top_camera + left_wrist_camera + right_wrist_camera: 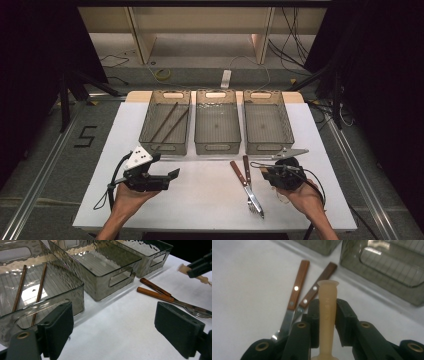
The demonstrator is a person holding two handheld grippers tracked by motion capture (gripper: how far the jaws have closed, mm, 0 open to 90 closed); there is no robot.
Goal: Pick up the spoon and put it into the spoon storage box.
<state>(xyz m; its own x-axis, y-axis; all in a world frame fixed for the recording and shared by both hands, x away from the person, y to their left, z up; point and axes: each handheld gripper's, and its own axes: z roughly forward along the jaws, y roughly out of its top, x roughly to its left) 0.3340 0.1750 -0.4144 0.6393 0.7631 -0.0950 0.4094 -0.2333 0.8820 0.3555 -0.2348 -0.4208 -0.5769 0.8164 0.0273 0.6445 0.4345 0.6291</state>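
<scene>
- On the white table point(210, 200) stand three smoky plastic bins in a row; the left bin point(150, 132) holds two brown chopsticks point(169, 122), while the middle bin point(217, 142) and the right bin point(287, 135) look bare inside.
- Just short of the right bin, the right gripper point(327, 315) is clamped on the cream handle of a knife point(327, 305), whose blade sticks out sideways toward the table's right edge in the high view.
- Two wooden-handled utensils point(247, 182) lie touching on the table just left of that gripper; at least one looks like a fork.
- Over at the near left, the left gripper point(112, 327) hovers with its jaws wide apart, nothing between them.
- My worry: the handle is smooth and pinched at one narrow spot, so the long blade could pivot or slip out.
- A low swing could also catch the blade on the right bin's rim or nudge the utensils below.
</scene>
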